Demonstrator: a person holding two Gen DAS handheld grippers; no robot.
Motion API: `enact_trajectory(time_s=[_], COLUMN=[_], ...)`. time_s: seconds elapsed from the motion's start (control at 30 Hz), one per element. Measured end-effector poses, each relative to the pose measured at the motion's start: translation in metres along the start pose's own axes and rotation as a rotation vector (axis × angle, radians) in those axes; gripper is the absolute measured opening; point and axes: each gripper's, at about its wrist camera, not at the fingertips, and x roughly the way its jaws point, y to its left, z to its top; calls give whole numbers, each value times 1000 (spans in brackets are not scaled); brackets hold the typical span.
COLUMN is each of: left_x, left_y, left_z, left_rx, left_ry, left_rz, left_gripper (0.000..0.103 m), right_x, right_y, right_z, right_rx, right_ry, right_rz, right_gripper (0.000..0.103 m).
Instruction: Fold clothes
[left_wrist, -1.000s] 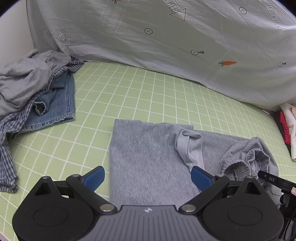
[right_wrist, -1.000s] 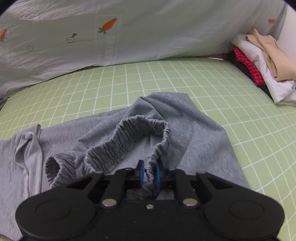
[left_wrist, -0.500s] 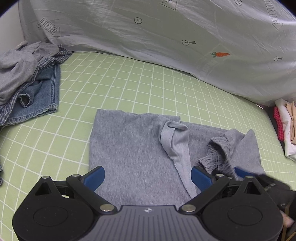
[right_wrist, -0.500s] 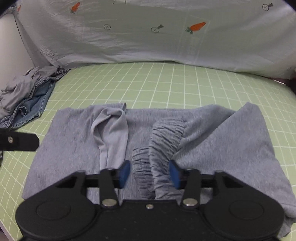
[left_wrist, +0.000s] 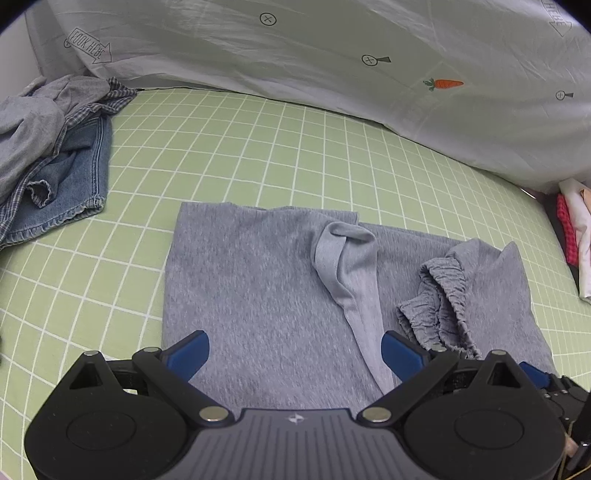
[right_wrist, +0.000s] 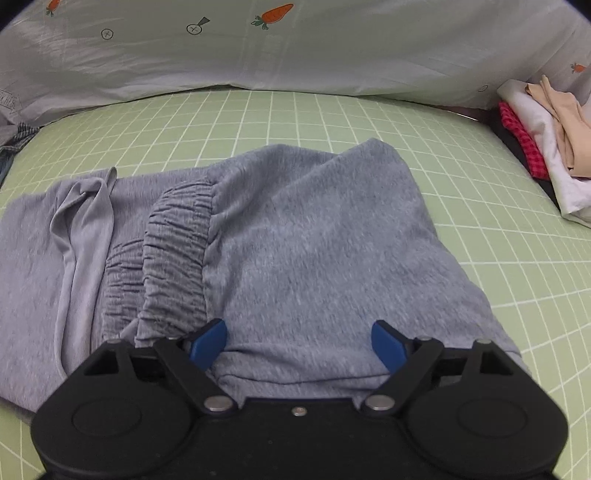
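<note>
Two tools gaping wide, gripping nothing: left tool (left_wrist: 295, 349), right tool (right_wrist: 299, 345). Grey sweatpants (right_wrist: 314, 251) directly ahead, long axis left-right; elastic waistband (right_wrist: 177, 240) nearer right tool.

garment: grey sweatpants (left_wrist: 258, 288), heather knit
state: partly folded, legs laid flat, waist end bunched
waistband: gathered elastic waistband (right_wrist: 177, 251), doubled over on top of the fabric
pocket: pale pocket lining (left_wrist: 351, 266) turned out, lying across the middle
location: on the green gridded mat (left_wrist: 229, 147), near its front edge
</note>
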Motion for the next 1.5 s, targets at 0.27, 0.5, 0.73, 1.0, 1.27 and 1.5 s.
enact_trajectory(time_s=[0.27, 0.5, 0.73, 1.0, 1.27, 1.5], left_x=[13, 42, 88, 110, 102, 75], left_y=[-15, -28, -37, -60, -101, -45], left_z=[5, 24, 47, 61, 63, 57], left_rx=[-29, -48, -25, 38, 146, 32], left_ry=[22, 51, 106, 113, 73, 22], left_rz=[-25, -44, -24, -56, -246, -16], left_gripper=[76, 45, 37, 21, 27, 87], right_x=[-26, -8, 38, 59, 54, 46], right_y=[-37, -61, -61, -51, -66, -71], right_z=[14, 30, 62, 68, 60, 60], right_rx=[50, 49, 46, 61, 143, 158], right_ry=[-40, -13, 47, 90, 101, 80], right_rz=[-14, -17, -2, 10, -23, -7], right_gripper=[94, 94, 94, 94, 94, 97])
